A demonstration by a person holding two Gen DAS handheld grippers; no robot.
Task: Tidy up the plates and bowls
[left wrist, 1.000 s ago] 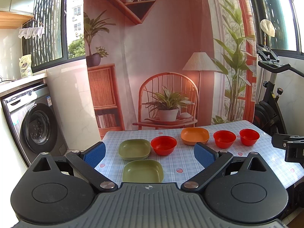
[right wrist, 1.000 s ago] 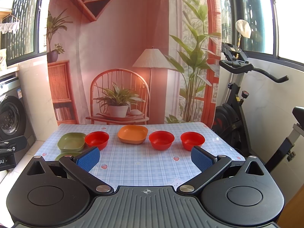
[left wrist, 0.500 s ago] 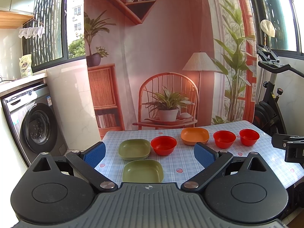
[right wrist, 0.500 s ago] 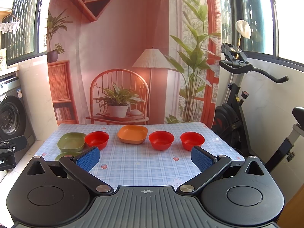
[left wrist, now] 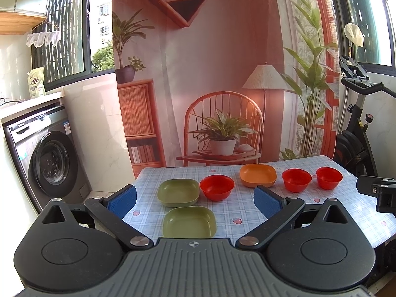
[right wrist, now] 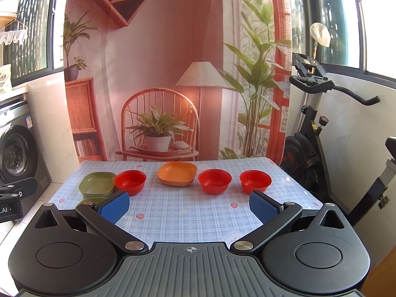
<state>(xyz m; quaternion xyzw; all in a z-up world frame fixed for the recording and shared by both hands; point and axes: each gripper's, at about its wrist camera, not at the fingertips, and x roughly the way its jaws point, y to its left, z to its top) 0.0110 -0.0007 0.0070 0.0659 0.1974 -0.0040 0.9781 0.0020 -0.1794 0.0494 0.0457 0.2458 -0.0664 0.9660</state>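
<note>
On the checked tablecloth (left wrist: pixel 247 212) stand two green square plates, near (left wrist: pixel 189 222) and far (left wrist: pixel 178 192), an orange square plate (left wrist: pixel 258 175) and three red bowls: left (left wrist: pixel 217 187), middle (left wrist: pixel 296 180), right (left wrist: pixel 329 177). My left gripper (left wrist: pixel 195 200) is open and empty, held above the near table edge over the near green plate. My right gripper (right wrist: pixel 189 205) is open and empty above the near edge; it sees the far green plate (right wrist: pixel 97 184), orange plate (right wrist: pixel 177 173) and red bowls (right wrist: pixel 130 181) (right wrist: pixel 214 181) (right wrist: pixel 255 181). The near green plate (right wrist: pixel 90 201) is mostly hidden behind its left finger.
A washing machine (left wrist: pixel 42 158) stands left of the table. An exercise bike (right wrist: pixel 321 128) stands to the right. A printed backdrop (left wrist: pixel 222 74) hangs behind the table. The other gripper's body shows at the right edge of the left wrist view (left wrist: pixel 378 190).
</note>
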